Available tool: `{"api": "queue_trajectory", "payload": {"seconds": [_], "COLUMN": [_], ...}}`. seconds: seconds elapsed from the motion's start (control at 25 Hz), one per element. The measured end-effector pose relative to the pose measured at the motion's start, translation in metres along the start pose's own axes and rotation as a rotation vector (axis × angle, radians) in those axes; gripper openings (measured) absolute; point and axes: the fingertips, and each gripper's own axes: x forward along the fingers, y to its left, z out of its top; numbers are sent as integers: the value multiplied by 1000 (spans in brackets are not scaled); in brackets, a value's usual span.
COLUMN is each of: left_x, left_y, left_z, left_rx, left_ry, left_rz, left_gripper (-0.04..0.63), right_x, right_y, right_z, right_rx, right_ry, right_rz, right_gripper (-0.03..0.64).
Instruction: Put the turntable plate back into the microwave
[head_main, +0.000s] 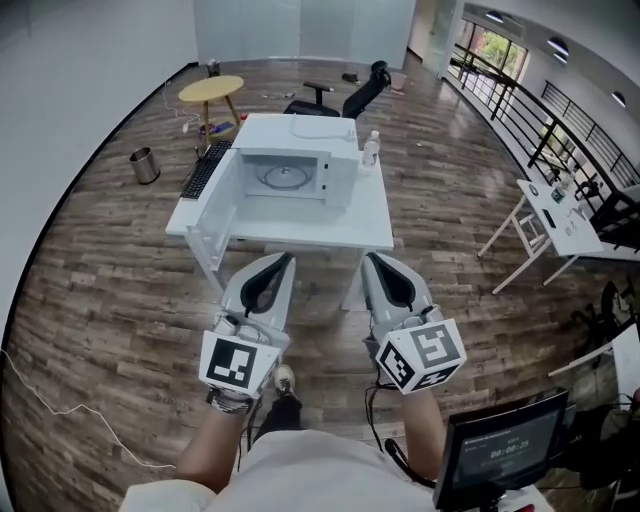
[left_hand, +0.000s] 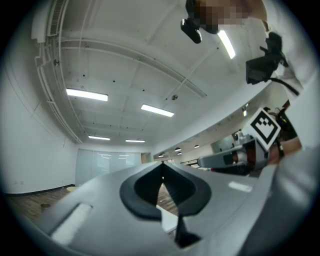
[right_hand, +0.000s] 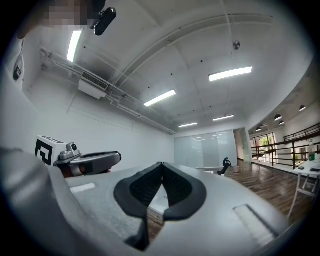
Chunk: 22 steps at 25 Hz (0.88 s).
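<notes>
A white microwave (head_main: 300, 170) stands on a white table (head_main: 372, 225) ahead of me, its door (head_main: 212, 218) swung open to the left. The glass turntable plate (head_main: 285, 177) lies flat inside its cavity. My left gripper (head_main: 283, 259) and right gripper (head_main: 372, 259) are held side by side in front of me, well short of the table. Both are shut with nothing between the jaws. In the left gripper view the jaw tips (left_hand: 162, 164) meet; in the right gripper view the jaw tips (right_hand: 162, 164) meet too. Both point slightly upward at the ceiling.
A black keyboard (head_main: 203, 168) lies on the table's left side and a small bottle (head_main: 371, 149) stands right of the microwave. Behind are a round wooden stool (head_main: 211, 90), a metal bin (head_main: 144, 165) and an office chair (head_main: 350, 100). A white desk (head_main: 560, 222) stands at right.
</notes>
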Motion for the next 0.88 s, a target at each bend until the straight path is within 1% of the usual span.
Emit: {"api": "queue_trajectory", "payload": {"seconds": [0.2,0.4,0.56,0.8,0.88], "left_x": [-42,-69,-79,-82,-79], "left_y": [-45,-72,-82,-78,-77], "left_z": [10,19,26,37,46], "left_rx": [3,-17,-17,14,1], "left_ry": [15,10,4,5,3], "left_rz": [-18,-16,-20,-39,-43], "left_gripper": [7,6,6,6,6], "right_x": [-54,-92,-108,-111,-109], "right_y": [21,40,49,57,61], "right_z": [2,8,11,18,20], "right_rx": [3,-16,-20,10,12], "right_ry": [13,24,22,-6,-12], "right_rz": [15,22,21,13,12], "right_gripper": [3,3,3,3,3]}}
